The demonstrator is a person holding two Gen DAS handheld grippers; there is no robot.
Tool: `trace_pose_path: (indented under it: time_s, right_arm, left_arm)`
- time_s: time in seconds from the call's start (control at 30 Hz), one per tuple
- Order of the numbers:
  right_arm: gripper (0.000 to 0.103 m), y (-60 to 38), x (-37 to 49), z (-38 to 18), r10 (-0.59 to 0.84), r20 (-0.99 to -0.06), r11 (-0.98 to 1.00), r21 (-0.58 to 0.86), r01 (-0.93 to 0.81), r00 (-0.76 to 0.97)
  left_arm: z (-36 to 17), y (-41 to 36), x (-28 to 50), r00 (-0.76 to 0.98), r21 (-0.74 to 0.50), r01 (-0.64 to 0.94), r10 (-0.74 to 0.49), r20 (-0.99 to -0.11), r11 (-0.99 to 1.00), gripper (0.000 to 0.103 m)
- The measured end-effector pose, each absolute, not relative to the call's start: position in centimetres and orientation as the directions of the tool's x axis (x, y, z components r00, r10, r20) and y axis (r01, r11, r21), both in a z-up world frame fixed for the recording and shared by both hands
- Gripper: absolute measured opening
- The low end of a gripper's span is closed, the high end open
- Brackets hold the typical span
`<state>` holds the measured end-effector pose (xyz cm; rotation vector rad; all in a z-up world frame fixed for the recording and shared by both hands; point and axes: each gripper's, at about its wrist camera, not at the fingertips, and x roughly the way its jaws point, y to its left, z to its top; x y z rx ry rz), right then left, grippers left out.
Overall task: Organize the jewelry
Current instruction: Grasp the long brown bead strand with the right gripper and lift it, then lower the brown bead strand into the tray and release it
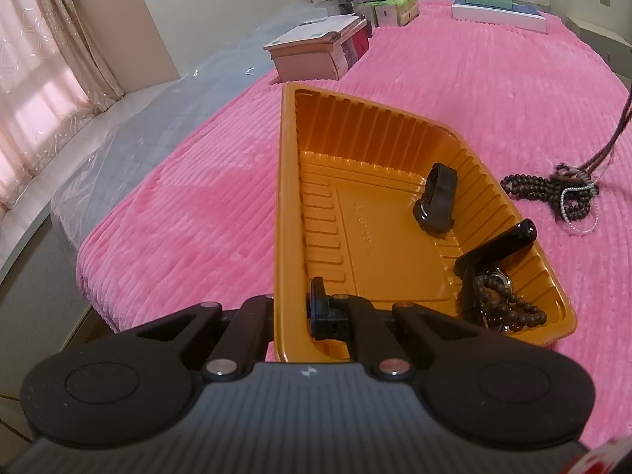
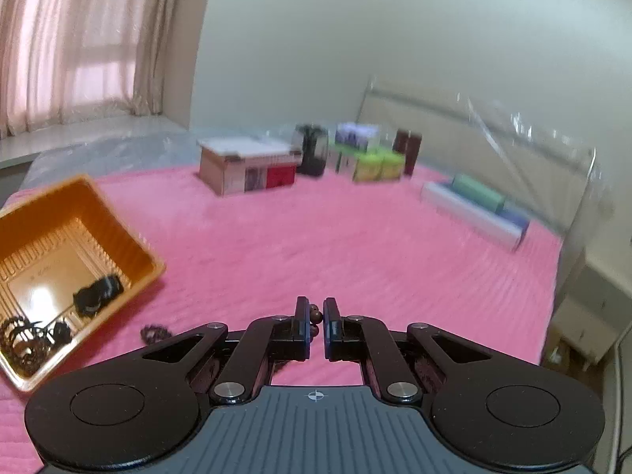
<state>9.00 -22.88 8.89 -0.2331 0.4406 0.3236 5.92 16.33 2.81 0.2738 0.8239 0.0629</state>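
The left gripper is clamped on the near wall of the orange tray, steadying it on the pink bedspread. The right gripper has its jaws narrowed onto a brown bead strand, with two or three beads showing between the pads. In the left wrist view, dark cords rise from the jewelry pile on the bedspread, just beside the tray's right wall; this appears to be the same strand hanging from the right gripper.

Inside the tray lie a black band, a dark bead bracelet and a black clip-like piece.

The strand is probably light and fully limp. Round beads may roll between flat pads, so a grip on the cord between beads should hold better. Because the hanging end remains tangled with the white bead string, a lift may drag neighbours along.
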Motion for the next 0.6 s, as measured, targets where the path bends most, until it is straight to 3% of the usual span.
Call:
trace_pose_path:
  time_s: [0.27, 0.6]
  right_arm:
    - [0.006, -23.3, 8.6, 12.9, 0.266, -0.371, 0.901, -0.233, -0.366, 0.89]
    - [0.006, -23.3, 8.5, 15.0, 0.295, -0.36, 0.875, -0.271, -0.402, 0.885]
  left_arm:
    - [2.9, 16.2, 6.0, 0.685, 0.268, 0.053, 0.16, -0.711, 0.962, 0.003]
    - [3.0, 16.2, 6.1, 0.684, 0.27, 0.058, 0.159, -0.712, 0.961, 0.003]
